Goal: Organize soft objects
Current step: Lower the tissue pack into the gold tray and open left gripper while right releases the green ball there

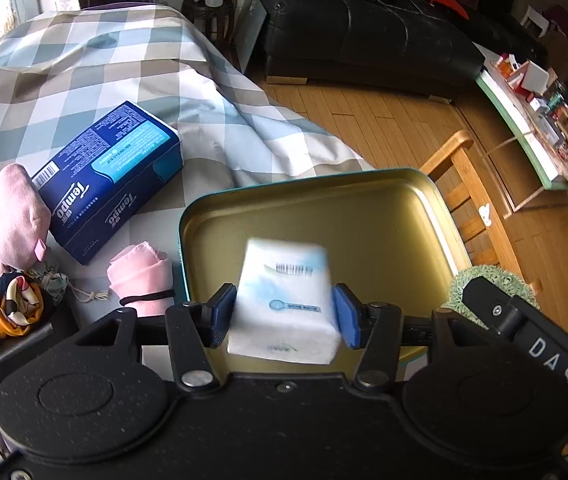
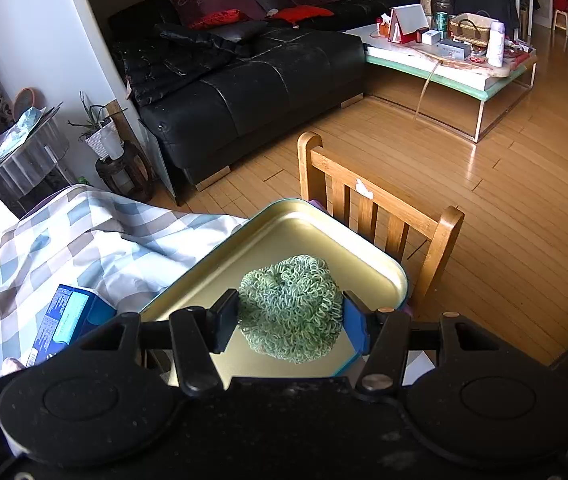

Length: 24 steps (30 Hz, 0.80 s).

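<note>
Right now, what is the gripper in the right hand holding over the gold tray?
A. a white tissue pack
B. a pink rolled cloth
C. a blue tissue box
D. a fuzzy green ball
D: in the right wrist view, the right gripper has its pads against both sides of the fuzzy green ball, above the gold tray.

My left wrist camera looks steeply down past my left claw (image 1: 284, 304), close over the gold tin tray (image 1: 364, 208) and checked bed. My right one looks forward over my right claw (image 2: 290, 312) across tray (image 2: 304, 232), chair, sofa. Both share the tray.
</note>
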{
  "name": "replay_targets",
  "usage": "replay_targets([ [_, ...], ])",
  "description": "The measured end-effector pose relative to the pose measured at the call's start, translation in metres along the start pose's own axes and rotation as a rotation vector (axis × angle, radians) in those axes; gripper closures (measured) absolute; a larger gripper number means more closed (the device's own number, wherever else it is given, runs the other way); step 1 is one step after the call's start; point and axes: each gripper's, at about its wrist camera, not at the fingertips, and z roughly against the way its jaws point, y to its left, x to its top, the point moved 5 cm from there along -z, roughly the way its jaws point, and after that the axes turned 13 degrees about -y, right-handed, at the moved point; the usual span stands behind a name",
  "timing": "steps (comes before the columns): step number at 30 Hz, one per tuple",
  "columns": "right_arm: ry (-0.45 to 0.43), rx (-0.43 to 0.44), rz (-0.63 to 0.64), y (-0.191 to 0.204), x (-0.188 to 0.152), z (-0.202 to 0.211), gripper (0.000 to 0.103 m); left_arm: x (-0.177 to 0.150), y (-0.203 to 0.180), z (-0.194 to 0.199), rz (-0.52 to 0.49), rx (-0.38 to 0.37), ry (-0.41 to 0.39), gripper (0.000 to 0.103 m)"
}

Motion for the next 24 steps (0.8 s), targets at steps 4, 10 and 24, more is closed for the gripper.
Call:
replay_targets([
  [4,-0.008,0.019,0.008,0.002,-0.001,-0.001,0.048,0.002,0.005,0.003,-0.004,0.024,-0.018,0.045],
  [10,-0.019,0.040,0.005,0.003,-0.001,-0.002,0.047,-0.001,0.012,0.005,-0.004,0.037,-0.026,0.045],
  [24,-0.050,0.068,0.027,0.013,-0.002,0.007,0.031,-0.005,0.016,0.012,-0.031,0.047,-0.050,0.043],
])
